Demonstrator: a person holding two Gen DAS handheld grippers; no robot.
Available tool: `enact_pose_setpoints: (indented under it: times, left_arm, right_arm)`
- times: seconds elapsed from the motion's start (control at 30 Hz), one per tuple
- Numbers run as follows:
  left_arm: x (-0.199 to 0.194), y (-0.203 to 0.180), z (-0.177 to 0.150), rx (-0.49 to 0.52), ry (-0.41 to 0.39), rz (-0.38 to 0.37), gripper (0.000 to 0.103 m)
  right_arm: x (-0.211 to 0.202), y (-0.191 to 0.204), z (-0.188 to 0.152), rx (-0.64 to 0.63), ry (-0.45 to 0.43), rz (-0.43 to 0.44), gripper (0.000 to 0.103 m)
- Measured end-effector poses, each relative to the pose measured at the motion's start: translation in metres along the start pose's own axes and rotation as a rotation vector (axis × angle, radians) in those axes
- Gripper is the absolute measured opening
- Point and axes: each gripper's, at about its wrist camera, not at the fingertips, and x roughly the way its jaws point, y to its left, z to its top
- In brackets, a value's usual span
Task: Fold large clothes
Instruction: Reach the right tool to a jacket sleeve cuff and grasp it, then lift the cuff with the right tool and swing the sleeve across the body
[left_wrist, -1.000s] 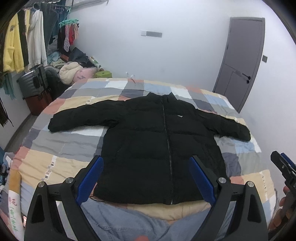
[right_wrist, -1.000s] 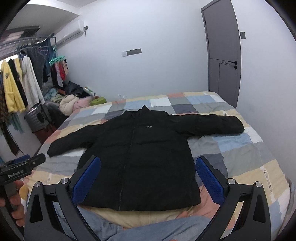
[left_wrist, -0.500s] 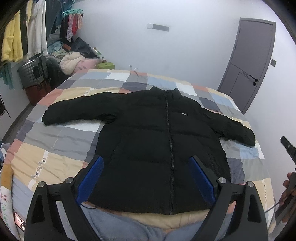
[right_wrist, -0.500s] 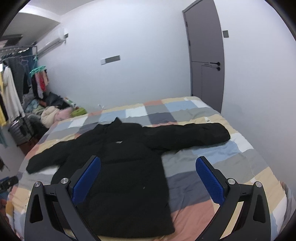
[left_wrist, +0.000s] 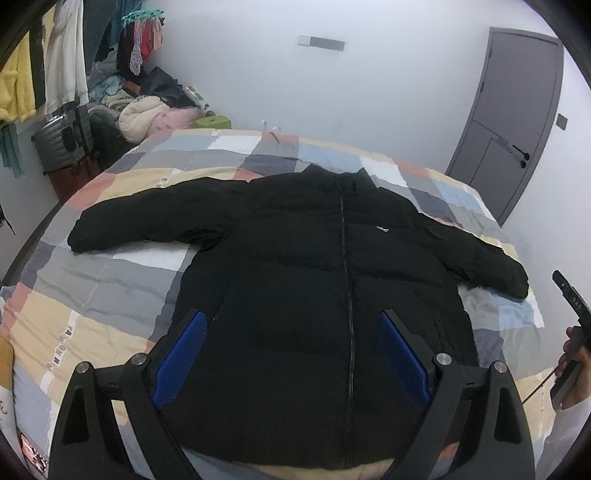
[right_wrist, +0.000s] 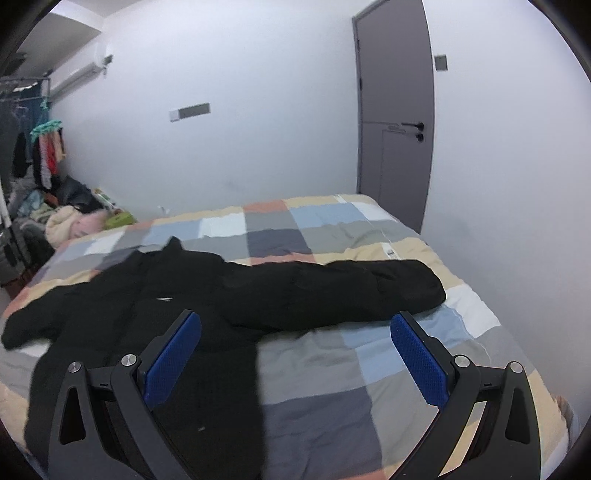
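A black puffer jacket (left_wrist: 314, 280) lies flat and zipped on the bed with both sleeves spread out; it also shows in the right wrist view (right_wrist: 184, 314). My left gripper (left_wrist: 291, 354) is open and empty, hovering above the jacket's lower front near the hem. My right gripper (right_wrist: 295, 358) is open and empty, above the bed by the jacket's right side, facing its right sleeve (right_wrist: 351, 291). The right gripper's body and the hand holding it show at the right edge of the left wrist view (left_wrist: 570, 332).
The bed carries a patchwork checked quilt (left_wrist: 110, 280). A clothes rack with hanging garments (left_wrist: 48, 66), a suitcase (left_wrist: 62, 144) and a pile of clothes (left_wrist: 147, 114) stand at the left. A grey door (right_wrist: 395, 122) is in the far right corner.
My left gripper has moved forward and lower over the jacket. My right gripper has swung to the right, from over the jacket's body towards its right sleeve. Both stay open.
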Motion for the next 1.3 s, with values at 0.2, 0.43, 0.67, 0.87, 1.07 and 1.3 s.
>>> enact_pose_setpoints:
  times: [0.2, 0.43, 0.67, 0.87, 1.07, 1.3]
  left_arm:
    - [0.046, 0.001, 0.009, 0.002, 0.021, 0.021, 0.093]
    - [0.106, 0.003, 0.027, -0.004, -0.004, -0.011, 0.093]
    - [0.17, 0.004, 0.037, 0.022, -0.029, -0.034, 0.093]
    - [0.207, 0.009, 0.038, -0.025, -0.02, 0.001, 0.093]
    - [0.228, 0.011, 0.037, -0.076, 0.021, 0.008, 0.093]
    - [0.231, 0.008, 0.036, -0.05, 0.04, 0.029, 0.093]
  right_arm:
    - [0.068, -0.04, -0.005, 0.056, 0.043, 0.013, 0.103]
    - [0.155, -0.113, -0.022, 0.273, 0.131, 0.025, 0.102]
    - [0.216, -0.194, -0.044, 0.527, 0.153, 0.013, 0.102]
    - [0.262, -0.248, -0.063, 0.732, 0.135, 0.005, 0.102]
    - [0.283, -0.285, -0.076, 0.922, 0.042, 0.048, 0.093]
    - [0.301, -0.296, -0.062, 0.899, 0.037, 0.046, 0.058]
